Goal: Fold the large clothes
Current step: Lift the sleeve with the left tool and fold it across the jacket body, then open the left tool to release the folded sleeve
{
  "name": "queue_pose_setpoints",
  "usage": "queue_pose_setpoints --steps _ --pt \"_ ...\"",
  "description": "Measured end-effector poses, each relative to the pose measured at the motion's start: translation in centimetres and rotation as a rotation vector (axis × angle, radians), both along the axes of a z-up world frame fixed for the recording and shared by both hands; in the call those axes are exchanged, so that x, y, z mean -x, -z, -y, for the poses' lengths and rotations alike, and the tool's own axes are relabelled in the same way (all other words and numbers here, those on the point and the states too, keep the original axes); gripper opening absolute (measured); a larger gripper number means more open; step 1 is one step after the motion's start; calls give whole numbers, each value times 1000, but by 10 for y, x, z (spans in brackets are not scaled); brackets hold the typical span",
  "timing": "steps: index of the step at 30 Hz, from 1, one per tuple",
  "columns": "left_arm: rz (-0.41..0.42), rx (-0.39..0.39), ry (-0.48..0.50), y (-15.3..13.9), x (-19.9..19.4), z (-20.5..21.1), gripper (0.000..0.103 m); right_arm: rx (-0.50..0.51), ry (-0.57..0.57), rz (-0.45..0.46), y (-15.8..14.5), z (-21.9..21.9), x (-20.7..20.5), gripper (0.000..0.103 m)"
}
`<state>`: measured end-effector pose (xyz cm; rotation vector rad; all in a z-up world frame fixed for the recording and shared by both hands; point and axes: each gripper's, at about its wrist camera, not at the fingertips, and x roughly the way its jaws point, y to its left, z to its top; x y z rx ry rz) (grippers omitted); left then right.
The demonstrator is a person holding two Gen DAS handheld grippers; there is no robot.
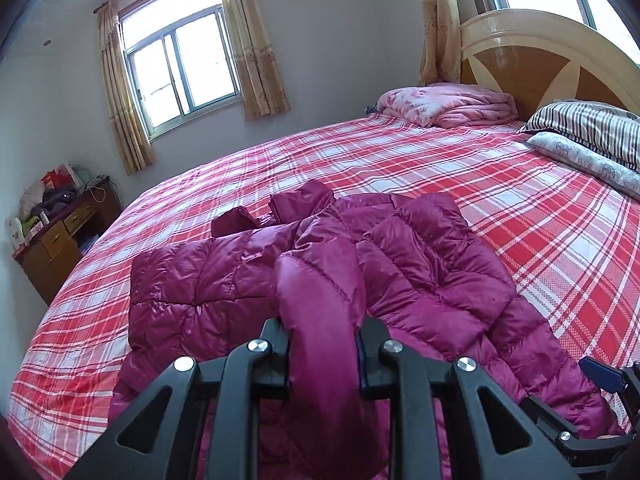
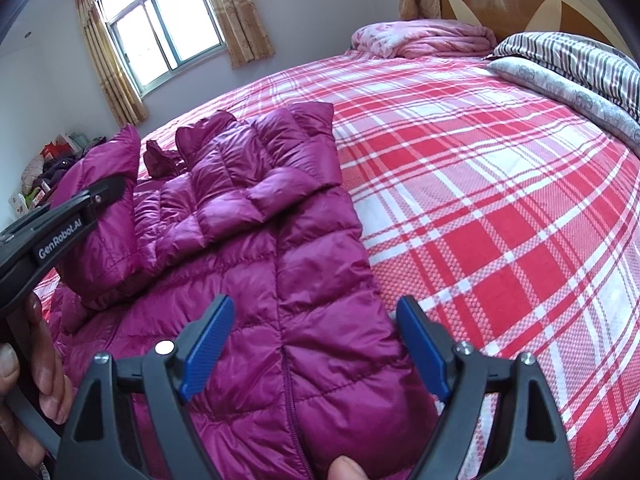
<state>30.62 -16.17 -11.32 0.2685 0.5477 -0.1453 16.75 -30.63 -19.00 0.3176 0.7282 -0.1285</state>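
A magenta quilted down jacket (image 1: 420, 276) lies on the red plaid bed (image 1: 500, 184). My left gripper (image 1: 322, 334) is shut on the jacket's sleeve (image 1: 320, 300) and holds it up over the jacket body. In the right wrist view the left gripper (image 2: 100, 196) shows at the left, clamped on that sleeve (image 2: 108, 184). My right gripper (image 2: 316, 328) is open, its blue pads (image 2: 212, 340) either side of the jacket's (image 2: 280, 240) lower front by the zipper. Its blue pad also shows in the left wrist view (image 1: 604, 374) at the right edge.
A pink folded quilt (image 1: 448, 104), a striped pillow (image 1: 588, 124) and a grey patterned pillow (image 1: 592, 164) lie by the wooden headboard (image 1: 540, 52). A cluttered wooden desk (image 1: 60, 228) stands left of the bed under a curtained window (image 1: 180, 68).
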Motion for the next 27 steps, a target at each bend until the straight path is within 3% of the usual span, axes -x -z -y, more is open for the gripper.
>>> queue_pose_setpoints --steps 12,27 --pt "-26 -6 9 2 -2 4 25 3 4 -9 4 1 1 86" --pt "-38 7 44 -4 8 8 53 39 1 -14 7 -5 -1 86"
